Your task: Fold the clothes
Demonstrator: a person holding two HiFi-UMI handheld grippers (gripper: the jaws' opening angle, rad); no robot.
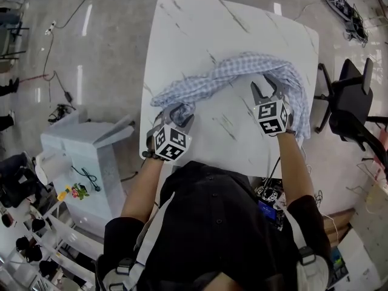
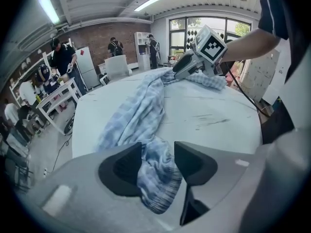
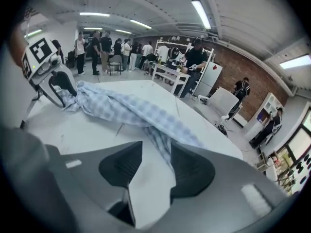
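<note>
Opening the fold, the left gripper (image 2: 158, 152) pinches a bunched end of the checked garment (image 1: 230, 71) on the table (image 1: 200, 29), while the right gripper (image 3: 156, 152), jaws spread, likely must next grasp fabric just beside it.

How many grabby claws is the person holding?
2. The left gripper is at the near left edge of the table, gripping one end of the blue checked cloth; the right gripper is farther right, beside the cloth's right side.

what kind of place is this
Probably a shared lab or workshop: a brick wall, people at workbenches, cables across the bare floor, and a table with a cloth on it.
</note>
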